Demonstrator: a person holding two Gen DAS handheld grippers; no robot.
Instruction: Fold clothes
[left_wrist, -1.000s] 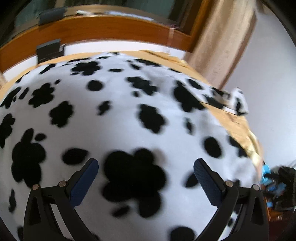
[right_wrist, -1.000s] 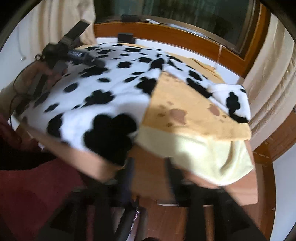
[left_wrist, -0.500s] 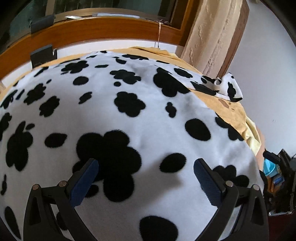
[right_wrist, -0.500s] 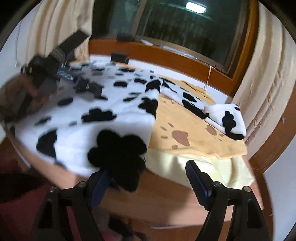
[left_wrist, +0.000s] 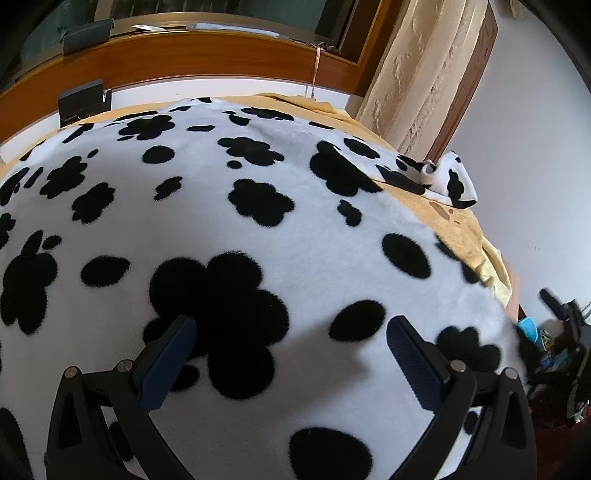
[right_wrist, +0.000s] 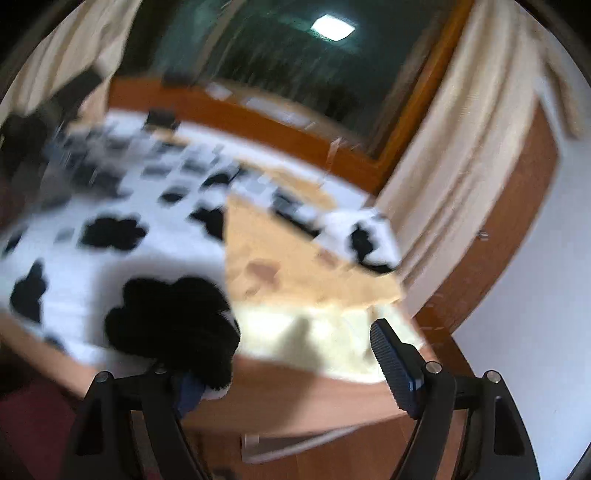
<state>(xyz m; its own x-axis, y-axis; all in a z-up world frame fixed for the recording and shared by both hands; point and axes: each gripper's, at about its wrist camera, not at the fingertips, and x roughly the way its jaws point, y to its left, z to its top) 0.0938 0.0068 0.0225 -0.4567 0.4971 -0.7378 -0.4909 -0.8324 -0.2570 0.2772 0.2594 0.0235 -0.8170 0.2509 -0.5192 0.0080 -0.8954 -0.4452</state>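
Observation:
A white fleece garment with black spots (left_wrist: 258, 206) lies spread over a yellow cloth (left_wrist: 461, 229) on a wooden table. My left gripper (left_wrist: 291, 343) hovers open just above the fleece with nothing between its fingers. One spotted sleeve (left_wrist: 454, 181) lies folded at the far right. The right wrist view is blurred. There the garment's near corner (right_wrist: 173, 321), a big black spot, droops over the table edge and hides my right gripper's left finger. My right gripper (right_wrist: 291, 369) is open at that corner and the pads (right_wrist: 391, 354) press on nothing. The yellow cloth (right_wrist: 295, 258) lies beside it.
The bare wooden table edge (right_wrist: 314, 391) runs in front of the right gripper. A wood-framed window (left_wrist: 184, 55) with a small black box (left_wrist: 81, 99) on its sill is behind the table. Curtains (left_wrist: 424, 74) hang at the right. Clutter (left_wrist: 554, 332) sits low beside the table.
The right gripper has tipped upward from under the table edge toward the window, and its jaws stand wider. The spotted fabric has slid a little under the still left gripper.

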